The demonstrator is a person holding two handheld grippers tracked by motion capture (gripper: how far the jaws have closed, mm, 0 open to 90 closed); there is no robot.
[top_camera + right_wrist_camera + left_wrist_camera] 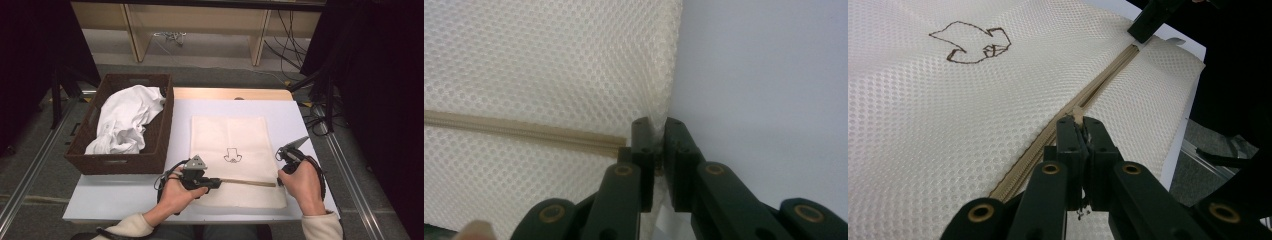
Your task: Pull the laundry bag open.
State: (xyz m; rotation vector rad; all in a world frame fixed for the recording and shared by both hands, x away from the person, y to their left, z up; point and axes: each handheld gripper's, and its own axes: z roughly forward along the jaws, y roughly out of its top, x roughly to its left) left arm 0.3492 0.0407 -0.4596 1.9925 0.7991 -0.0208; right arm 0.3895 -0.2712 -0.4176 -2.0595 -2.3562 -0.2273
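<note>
**2 grippers work a zipper on a mesh bag**

While the left gripper [1084,131] has its jaws pressed together on the zipper pull [1077,113], the right gripper [655,131] pinches the bag's edge where the zipper [519,131] ends. That second grip likely anchors the fabric so the pull can slide without bunching it. The mesh laundry bag [235,145] lies flat on the white table [100,200], just right of a brown basket [156,150] holding white cloth [125,120].
</note>
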